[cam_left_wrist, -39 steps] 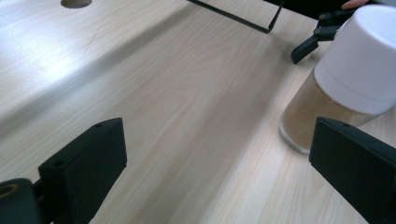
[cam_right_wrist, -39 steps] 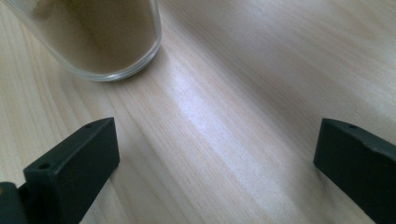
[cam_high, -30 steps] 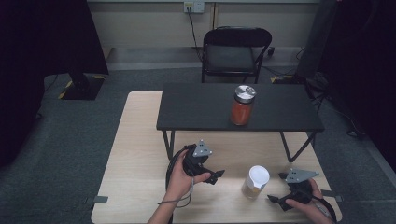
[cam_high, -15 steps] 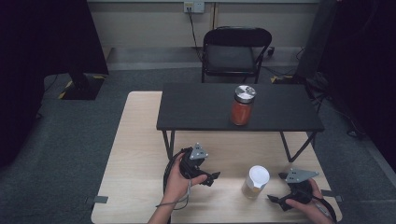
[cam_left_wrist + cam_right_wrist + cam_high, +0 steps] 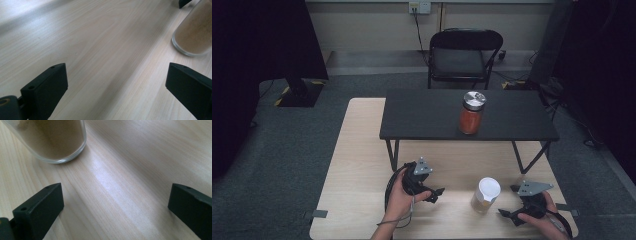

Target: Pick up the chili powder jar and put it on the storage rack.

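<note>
Dim room, grey carpet [image 5: 287, 145] all round, dark curtains down both sides. Pale wall at the back with a socket [image 5: 418, 6] and a cable hanging from it. Black folding chair [image 5: 460, 57] parked against that wall, a black stand base [image 5: 297, 95] off to the left on the carpet.

Light wood table [image 5: 357, 150] in the middle, grain plain to see in both gripper views. Smaller black table [image 5: 427, 117] standing on its far half, thin legs down onto the wood. On top of that, a jar of something red [image 5: 471, 113] with a shiny metal lid, upright.

Nearer the front edge, a glass jar of tan powder [image 5: 485, 196] with a white lid, upright on the wood, sitting between the two tools and touching neither.

Left gripper [image 5: 434, 195] held low, just left of that jar, jaws spread wide, nothing between them but bare wood. Right gripper [image 5: 507, 216] just right of the jar, same deal: wide open, gripping nothing.
</note>
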### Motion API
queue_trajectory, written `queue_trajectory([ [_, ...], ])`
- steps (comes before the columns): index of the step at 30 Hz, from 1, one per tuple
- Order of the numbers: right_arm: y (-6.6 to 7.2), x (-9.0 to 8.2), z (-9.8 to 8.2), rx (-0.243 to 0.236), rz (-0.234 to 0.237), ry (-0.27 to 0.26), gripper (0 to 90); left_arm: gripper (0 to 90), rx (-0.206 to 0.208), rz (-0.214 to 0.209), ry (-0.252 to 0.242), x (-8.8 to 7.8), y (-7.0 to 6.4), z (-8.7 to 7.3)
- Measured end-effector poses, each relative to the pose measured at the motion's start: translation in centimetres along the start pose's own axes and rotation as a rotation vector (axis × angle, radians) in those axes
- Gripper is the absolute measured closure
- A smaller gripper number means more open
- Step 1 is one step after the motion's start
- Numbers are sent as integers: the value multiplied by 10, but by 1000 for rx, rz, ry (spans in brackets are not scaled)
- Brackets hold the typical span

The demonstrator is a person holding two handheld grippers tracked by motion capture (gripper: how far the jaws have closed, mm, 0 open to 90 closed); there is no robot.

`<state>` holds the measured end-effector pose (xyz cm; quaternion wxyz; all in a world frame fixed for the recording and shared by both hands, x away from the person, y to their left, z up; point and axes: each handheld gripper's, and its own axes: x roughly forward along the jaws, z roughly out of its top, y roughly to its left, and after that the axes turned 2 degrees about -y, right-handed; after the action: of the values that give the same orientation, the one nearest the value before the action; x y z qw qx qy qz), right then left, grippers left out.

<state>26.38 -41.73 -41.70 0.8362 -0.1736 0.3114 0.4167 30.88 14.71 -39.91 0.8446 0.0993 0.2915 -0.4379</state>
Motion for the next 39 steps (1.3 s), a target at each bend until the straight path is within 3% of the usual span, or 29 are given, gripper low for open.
queue_trajectory([
  [39, 0, 0, 0, 0, 0, 0, 0, 37, 21, 67, 84, 6, -5, -21],
])
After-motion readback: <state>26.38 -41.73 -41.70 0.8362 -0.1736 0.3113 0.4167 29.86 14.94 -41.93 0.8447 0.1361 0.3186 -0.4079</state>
